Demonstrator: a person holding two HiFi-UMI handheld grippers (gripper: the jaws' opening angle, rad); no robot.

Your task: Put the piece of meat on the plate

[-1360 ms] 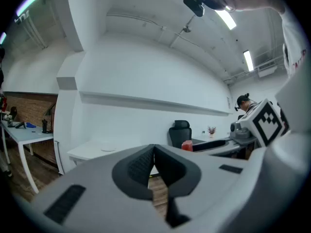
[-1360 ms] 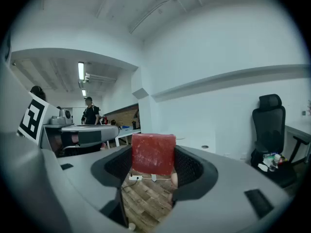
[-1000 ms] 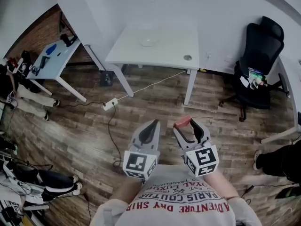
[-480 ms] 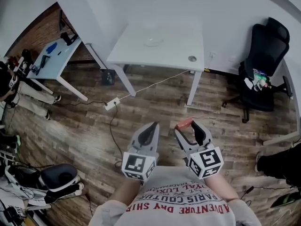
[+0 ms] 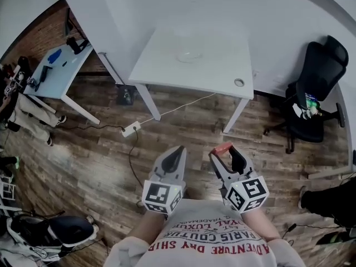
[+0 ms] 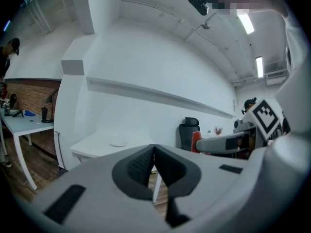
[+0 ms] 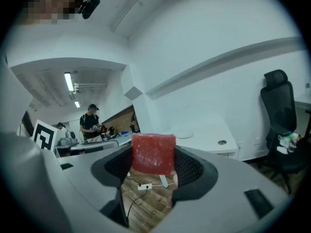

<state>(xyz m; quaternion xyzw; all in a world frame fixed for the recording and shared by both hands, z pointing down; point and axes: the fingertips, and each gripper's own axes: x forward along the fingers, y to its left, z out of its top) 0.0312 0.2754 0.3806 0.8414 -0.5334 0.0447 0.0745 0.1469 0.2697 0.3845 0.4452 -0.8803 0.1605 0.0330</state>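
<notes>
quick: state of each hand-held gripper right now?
Left hand-held gripper: closed, nothing between the jaws.
Right hand-held gripper: closed on the piece of meat.

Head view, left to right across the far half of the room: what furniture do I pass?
Small desk → white table bearing the plate → black office chair.

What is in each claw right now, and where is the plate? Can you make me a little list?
right gripper: shut on the piece of meat, a red slab
left gripper: shut, nothing in it
plate: on the white table, ahead of both grippers
meat on plate: not yet
floor: wood, with a cable lying on it
</notes>
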